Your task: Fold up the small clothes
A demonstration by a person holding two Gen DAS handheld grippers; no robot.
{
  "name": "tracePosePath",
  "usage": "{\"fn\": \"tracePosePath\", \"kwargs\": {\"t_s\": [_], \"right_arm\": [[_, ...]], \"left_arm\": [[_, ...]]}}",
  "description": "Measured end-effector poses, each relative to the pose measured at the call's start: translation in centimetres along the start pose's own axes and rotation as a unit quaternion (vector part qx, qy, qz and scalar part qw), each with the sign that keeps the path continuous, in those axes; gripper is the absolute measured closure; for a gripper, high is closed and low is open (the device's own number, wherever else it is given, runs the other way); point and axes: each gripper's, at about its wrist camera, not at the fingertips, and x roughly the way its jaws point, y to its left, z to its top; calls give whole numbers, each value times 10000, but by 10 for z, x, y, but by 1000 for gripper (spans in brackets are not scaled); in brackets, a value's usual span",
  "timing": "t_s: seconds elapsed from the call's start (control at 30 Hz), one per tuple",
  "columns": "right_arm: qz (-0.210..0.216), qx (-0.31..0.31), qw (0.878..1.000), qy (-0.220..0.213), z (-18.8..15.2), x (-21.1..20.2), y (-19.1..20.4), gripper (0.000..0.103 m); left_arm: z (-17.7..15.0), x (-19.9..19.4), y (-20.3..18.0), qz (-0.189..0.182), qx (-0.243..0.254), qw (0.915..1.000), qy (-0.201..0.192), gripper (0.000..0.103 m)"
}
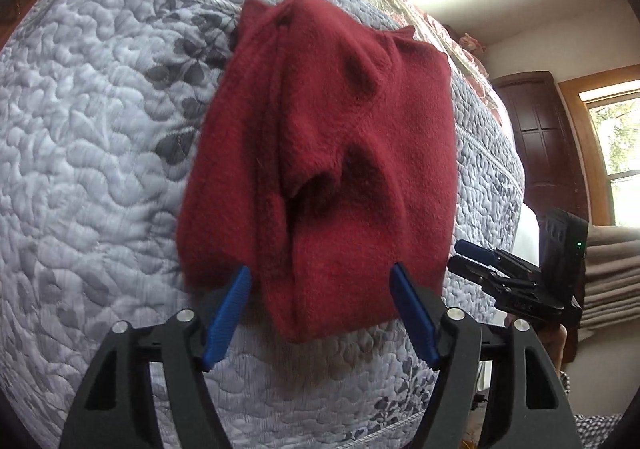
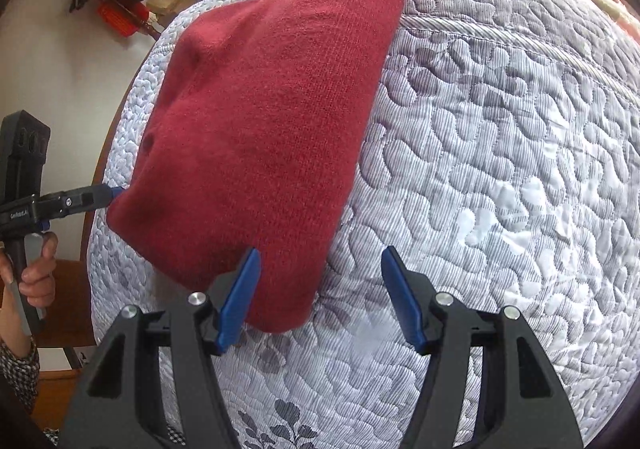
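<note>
Left wrist view: left claw (image 1: 320,281) gapes empty over the folded dark-red knitted garment's (image 1: 320,137) near edge; right claw (image 2: 318,269), likewise spread, flanks its corner.

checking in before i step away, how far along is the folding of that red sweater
Partly done: the red sweater lies on the grey quilt as a rough narrow bundle, sides apparently folded in, with lumps and a loose fold in the middle. In hand: nothing is gripped; the left gripper and right gripper sit at its near edge, jaws open. Left: probably one more fold and some smoothing.
</note>
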Motion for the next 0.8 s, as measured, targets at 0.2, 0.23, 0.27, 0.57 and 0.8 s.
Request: {"fn": "tracePosePath", "kwargs": {"t_s": [0.2, 0.23, 0.27, 0.57, 0.8], "right_arm": [[-25, 40, 10000, 22, -7, 2, 7, 40], [-27, 48, 10000, 26, -8, 2, 8, 40], [-29, 60, 10000, 25, -9, 2, 9, 40], [-2, 156, 9999, -46, -11, 5, 21, 40], [91, 108, 9999, 37, -11, 22, 43, 40]], "left_arm": [[-3, 25, 5, -180, -310, 9986, 383, 31], [-1, 29, 8, -247, -406, 9980, 417, 35], [1, 32, 11, -287, -514, 9973, 440, 51], [21, -38, -28, 144, 406, 9951, -890, 88], [25, -22, 18, 567, 405, 9967, -418, 87]]}}
